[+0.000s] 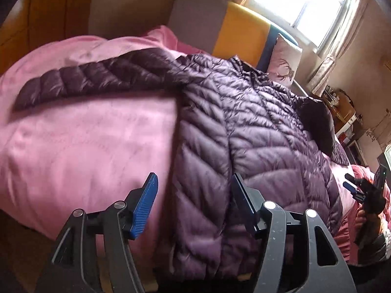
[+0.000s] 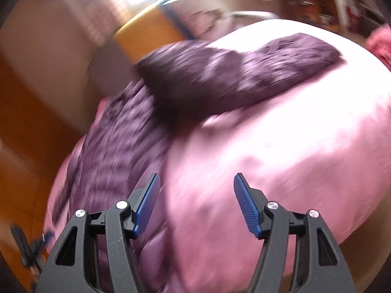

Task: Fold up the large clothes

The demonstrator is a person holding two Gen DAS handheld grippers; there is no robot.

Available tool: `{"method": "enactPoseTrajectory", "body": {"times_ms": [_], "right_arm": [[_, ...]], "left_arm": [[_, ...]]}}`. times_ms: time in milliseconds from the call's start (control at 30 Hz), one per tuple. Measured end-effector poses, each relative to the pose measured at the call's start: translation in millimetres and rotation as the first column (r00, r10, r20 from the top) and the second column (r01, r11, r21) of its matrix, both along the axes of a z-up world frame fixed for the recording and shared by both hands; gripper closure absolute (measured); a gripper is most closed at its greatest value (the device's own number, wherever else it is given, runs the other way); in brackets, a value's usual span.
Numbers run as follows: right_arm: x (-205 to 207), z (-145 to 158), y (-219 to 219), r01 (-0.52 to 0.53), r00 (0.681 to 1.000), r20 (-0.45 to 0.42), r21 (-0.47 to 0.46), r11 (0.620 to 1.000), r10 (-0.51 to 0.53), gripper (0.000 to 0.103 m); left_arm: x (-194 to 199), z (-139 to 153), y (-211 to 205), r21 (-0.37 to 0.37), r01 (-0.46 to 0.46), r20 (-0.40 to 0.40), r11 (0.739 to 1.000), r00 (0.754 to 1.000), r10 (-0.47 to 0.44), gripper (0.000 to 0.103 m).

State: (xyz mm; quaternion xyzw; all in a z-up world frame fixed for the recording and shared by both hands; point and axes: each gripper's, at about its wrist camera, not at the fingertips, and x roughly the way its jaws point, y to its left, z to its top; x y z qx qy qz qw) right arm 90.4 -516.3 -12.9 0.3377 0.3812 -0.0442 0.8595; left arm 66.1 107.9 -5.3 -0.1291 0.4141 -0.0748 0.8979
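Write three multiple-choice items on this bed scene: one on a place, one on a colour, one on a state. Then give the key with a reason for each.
1. Where does the jacket lie?
A. On the floor
B. Spread on the bed cover
C. Hung on the window

2. What colour is the bed cover?
A. Pink
B. Green
C. White

3. How does the left gripper stand?
A. Shut on a sleeve
B. Shut on the cover
C. Open, holding nothing

Key: 1 B, the quilted purple jacket rests flat on the cover with one sleeve stretched out to the side. 2 A, the cover shows pink in both wrist views. 3 C, the blue pads stand apart above the jacket's hem with no cloth pinched between them; the right gripper is open likewise.
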Motion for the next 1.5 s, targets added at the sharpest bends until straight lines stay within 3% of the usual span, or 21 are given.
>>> {"method": "enactPoseTrajectory", "body": {"times_ms": [100,167,300,400,500,533,567,633,667,767,867,967,1033,1133,1200,1233,1267,1400,1500], "right_arm": [[15.6,-10.0,-59.4,0.230,0.973,-0.011,0.098,0.968,-0.230,0.043],[26.2,-17.1,-93.1,0.363,0.932,-0.030,0.144,0.921,-0.362,0.043],[46.6,-25.5,-130.4,0.503,0.863,-0.058,0.186,0.844,-0.501,0.043],[62.7,-26.0,-147.7,0.539,0.842,-0.068,0.171,0.825,-0.536,0.044],[87.2,-26.3,-152.7,0.529,0.849,-0.073,0.135,0.838,-0.524,0.045],[91.1,-26.1,-154.7,0.511,0.860,-0.079,0.123,0.851,-0.505,0.057],[96.4,-25.9,-153.6,0.488,0.872,-0.091,0.100,0.867,-0.480,0.077],[98.5,-21.6,-151.1,0.469,0.881,-0.083,0.031,0.883,-0.465,0.094],[90.7,-13.6,-149.7,0.471,0.880,-0.063,-0.010,0.882,-0.470,0.097],[49.3,6.1,-146.2,0.521,0.848,-0.017,-0.158,0.839,-0.530,0.099],[9.6,1.0,-152.8,0.575,0.803,-0.030,-0.225,0.787,-0.595,0.099],[-2.7,-23.1,-156.6,0.566,0.785,-0.108,-0.272,0.778,-0.609,0.099],[-1.7,-31.9,-156.1,0.559,0.789,-0.112,-0.276,0.782,-0.604,0.099],[-0.6,-27.4,-153.6,0.554,0.798,-0.107,-0.258,0.792,-0.593,0.094],[-5.7,-23.6,-152.4,0.558,0.796,-0.107,-0.248,0.792,-0.595,0.074],[-9.9,-19.1,-149.8,0.564,0.794,-0.098,-0.250,0.787,-0.600,0.049],[-15.3,-13.6,-144.4,0.571,0.791,-0.082,-0.257,0.779,-0.607,0.033],[-21.8,10.3,-114.6,0.539,0.820,-0.031,-0.296,0.789,-0.571,0.030],[-7.7,22.7,-76.5,0.458,0.878,0.005,-0.303,0.836,-0.480,0.022]], "left_arm": [[22.7,0.8,-24.7,-0.014,0.029,0.024,0.999,0.999,-0.028,0.042],[27.1,-1.0,-33.8,0.014,0.051,0.040,0.999,0.998,-0.052,0.042],[50.2,-7.4,-67.5,0.086,0.108,0.043,0.990,0.993,-0.112,0.042],[67.4,-19.8,-87.2,0.127,0.139,0.016,0.982,0.990,-0.142,0.042],[79.8,-34.6,-95.6,0.163,0.146,-0.020,0.976,0.989,-0.145,0.042],[82.8,-39.8,-96.7,0.165,0.146,-0.032,0.975,0.989,-0.142,0.042],[85.5,-44.9,-96.8,0.165,0.143,-0.044,0.976,0.990,-0.137,0.042],[88.6,-54.7,-96.2,0.168,0.128,-0.059,0.977,0.991,-0.120,0.042],[88.9,-57.5,-96.6,0.168,0.123,-0.060,0.978,0.992,-0.114,0.042],[88.1,-62.1,-100.4,0.184,0.095,-0.060,0.978,0.995,-0.085,0.042],[89.2,-65.9,-100.0,0.174,0.058,-0.065,0.983,0.997,-0.047,0.042],[90.3,-67.1,-99.3,0.167,0.040,-0.070,0.985,0.997,-0.028,0.042],[91.9,-68.1,-98.3,0.173,0.044,-0.072,0.984,0.997,-0.032,0.042],[91.5,-67.5,-94.2,0.163,0.045,-0.076,0.986,0.997,-0.033,0.042],[89.7,-65.5,-91.0,0.150,0.046,-0.075,0.988,0.997,-0.036,0.042],[87.2,-63.2,-88.8,0.140,0.050,-0.071,0.989,0.997,-0.040,0.041],[84.3,-60.3,-85.6,0.124,0.055,-0.067,0.991,0.997,-0.047,0.040],[72.5,-43.6,-47.7,-0.012,-0.025,-0.043,1.000,0.999,0.025,0.030],[62.8,-31.6,3.2,-0.062,-0.172,-0.018,0.983,0.985,0.171,0.030]]}}
